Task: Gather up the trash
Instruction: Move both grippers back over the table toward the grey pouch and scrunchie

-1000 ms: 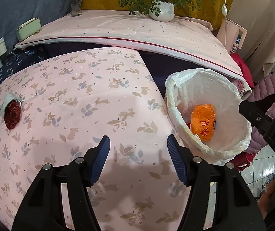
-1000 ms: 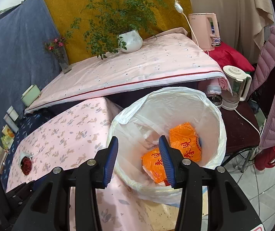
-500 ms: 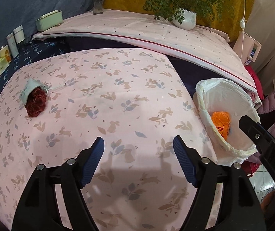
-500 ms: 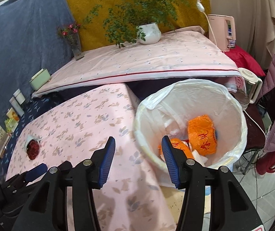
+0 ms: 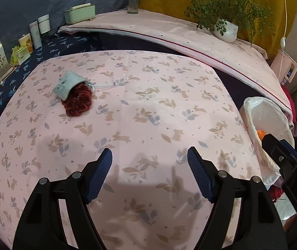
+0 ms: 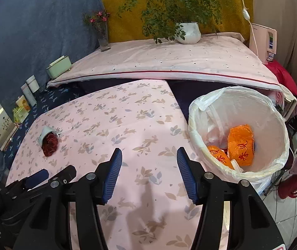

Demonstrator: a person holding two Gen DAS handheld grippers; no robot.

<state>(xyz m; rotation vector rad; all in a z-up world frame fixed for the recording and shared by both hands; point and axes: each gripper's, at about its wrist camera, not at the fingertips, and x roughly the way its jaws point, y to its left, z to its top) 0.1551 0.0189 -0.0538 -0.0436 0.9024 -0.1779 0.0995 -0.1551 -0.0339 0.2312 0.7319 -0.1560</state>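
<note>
Most of the collecting looked done: the lined bin, at three o'clock beside the table, already held two crumpled orange wrappers printed with red characters, glossy and creased like thin plastic film. What seemed left was a single item on the tablecloth, at about ten o'clock in the left wrist view: a small grey-green drawstring pouch, soft and flat, with a frizzy dark red tuft spilling from its mouth and a thin cord trailing toward one o'clock. The cloth was smooth pink fabric printed with rabbits and leaves. The left gripper hung over bare cloth at six o'clock, its ribbed blue pads apart and nothing between them. The right gripper had jaws opening, also empty, with the bin just off to its three o'clock.
</note>
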